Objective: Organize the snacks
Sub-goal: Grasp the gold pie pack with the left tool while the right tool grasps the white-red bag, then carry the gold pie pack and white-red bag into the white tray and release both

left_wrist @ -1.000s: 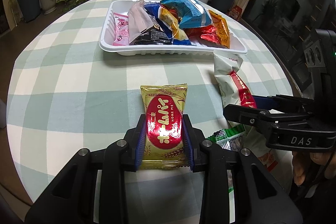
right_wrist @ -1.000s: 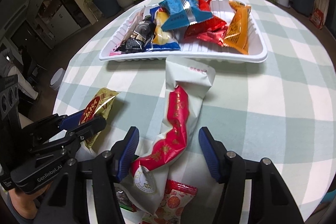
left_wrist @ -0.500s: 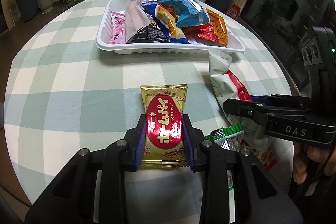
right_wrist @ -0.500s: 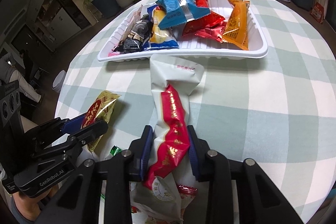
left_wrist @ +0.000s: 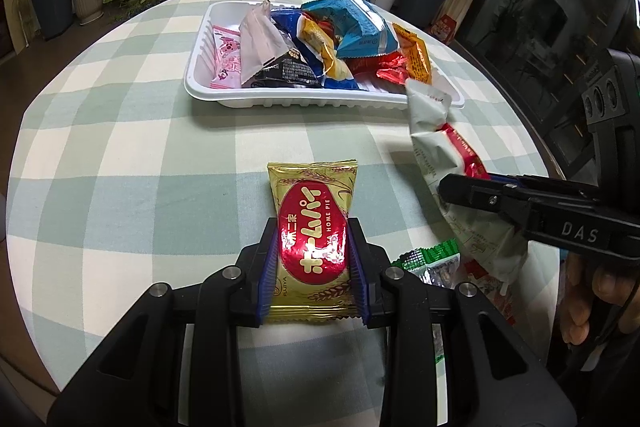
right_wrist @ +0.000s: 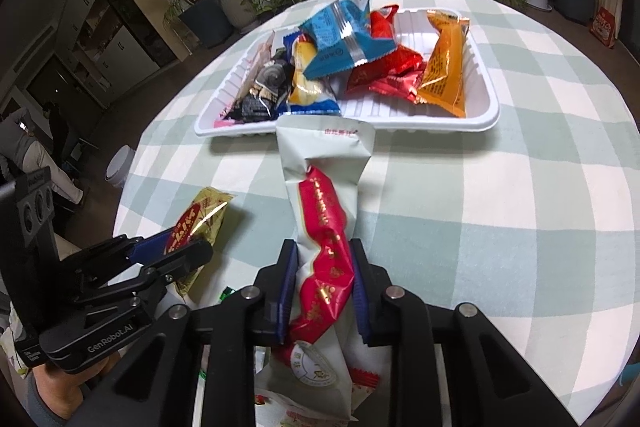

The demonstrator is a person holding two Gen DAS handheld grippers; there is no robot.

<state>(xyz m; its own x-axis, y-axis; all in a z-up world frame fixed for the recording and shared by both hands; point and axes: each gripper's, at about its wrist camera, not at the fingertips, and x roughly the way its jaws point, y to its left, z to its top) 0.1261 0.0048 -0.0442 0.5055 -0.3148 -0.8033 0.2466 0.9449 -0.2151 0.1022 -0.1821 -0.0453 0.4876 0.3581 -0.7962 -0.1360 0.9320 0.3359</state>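
Note:
My left gripper (left_wrist: 312, 247) is shut on a gold and red Home Pie packet (left_wrist: 312, 211) and holds it just above the checked tablecloth; the packet also shows in the right wrist view (right_wrist: 198, 223). My right gripper (right_wrist: 322, 267) is shut on a long white and red snack bag (right_wrist: 324, 195), lifted, its far end near the tray's front rim. That bag also shows in the left wrist view (left_wrist: 436, 143). A white tray (left_wrist: 320, 101) holds several snack packets at the table's far side; it also shows in the right wrist view (right_wrist: 486, 107).
A green packet (left_wrist: 434, 261) and other small wrappers lie on the cloth by my right gripper (left_wrist: 492, 197). The round table's edge curves close on the left and right. Potted plants and a low TV shelf stand beyond the table.
My right gripper closed on the white and red bag and lifted it toward the tray. My left gripper kept its hold on the Home Pie packet and raised it slightly.

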